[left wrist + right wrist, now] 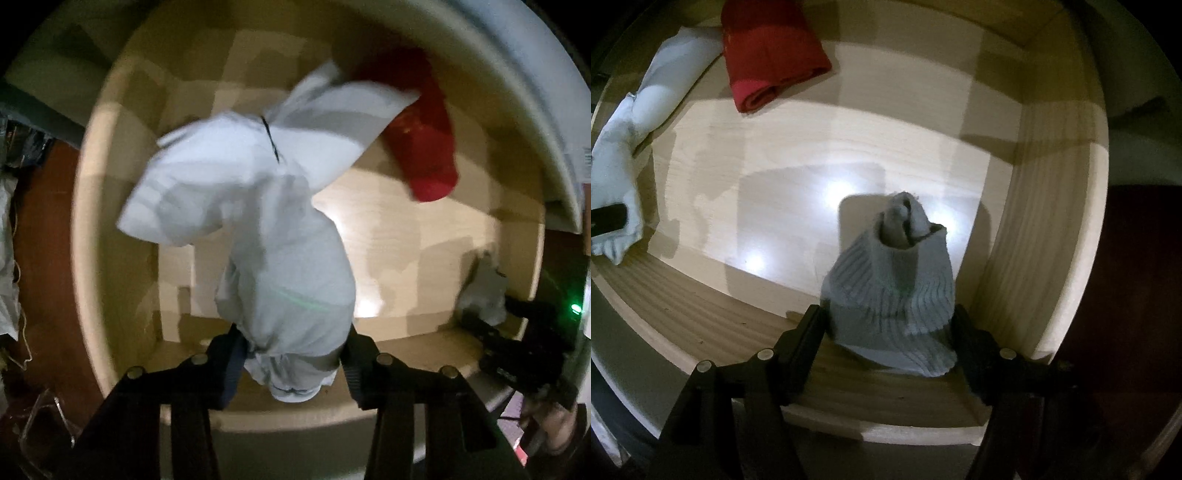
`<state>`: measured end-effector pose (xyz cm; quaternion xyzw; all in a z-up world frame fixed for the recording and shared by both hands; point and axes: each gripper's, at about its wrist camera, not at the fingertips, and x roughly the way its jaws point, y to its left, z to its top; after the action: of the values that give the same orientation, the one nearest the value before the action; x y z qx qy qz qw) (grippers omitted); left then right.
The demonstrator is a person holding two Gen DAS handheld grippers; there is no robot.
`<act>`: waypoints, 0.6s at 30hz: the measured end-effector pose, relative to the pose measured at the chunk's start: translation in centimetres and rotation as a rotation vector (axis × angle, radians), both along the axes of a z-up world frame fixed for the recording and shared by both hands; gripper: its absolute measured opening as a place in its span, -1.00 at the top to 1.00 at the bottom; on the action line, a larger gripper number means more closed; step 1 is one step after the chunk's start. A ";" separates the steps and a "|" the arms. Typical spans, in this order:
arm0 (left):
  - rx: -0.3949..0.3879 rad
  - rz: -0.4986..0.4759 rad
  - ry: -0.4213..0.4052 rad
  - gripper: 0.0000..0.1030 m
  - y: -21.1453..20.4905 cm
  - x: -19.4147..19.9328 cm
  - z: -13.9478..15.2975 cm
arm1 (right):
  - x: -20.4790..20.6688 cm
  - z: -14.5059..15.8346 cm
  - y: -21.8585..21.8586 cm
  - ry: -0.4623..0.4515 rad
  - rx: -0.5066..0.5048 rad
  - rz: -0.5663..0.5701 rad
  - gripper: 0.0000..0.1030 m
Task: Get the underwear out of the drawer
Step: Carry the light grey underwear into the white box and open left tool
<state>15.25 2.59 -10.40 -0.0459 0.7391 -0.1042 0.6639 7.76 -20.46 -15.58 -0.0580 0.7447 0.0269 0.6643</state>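
The pale wooden drawer stands pulled out below both grippers. My left gripper is shut on a pale grey underwear garment, which hangs bunched from its fingers over the drawer's left half. A folded red garment lies at the drawer's back. The right wrist view shows my right gripper shut on a grey ribbed sock bundle above the drawer's front right corner. That view also has the red garment, the pale underwear and a left fingertip at its left edge.
The drawer floor is bare between the red garment and the sock. Dark brown flooring lies left of the drawer, with clutter and a clear plastic piece. A person's sandalled foot is at the lower right.
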 end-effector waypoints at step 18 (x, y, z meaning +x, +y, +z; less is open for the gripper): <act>-0.121 -0.164 -0.358 0.10 1.3 -7.9 15.2 | 0.3 -0.2 0.2 -0.002 0.003 -0.032 -0.40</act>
<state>7.40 3.86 4.75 -0.0064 0.6031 -0.2087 0.7699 8.10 -20.26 -15.79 -0.0451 0.7449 0.0176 0.6654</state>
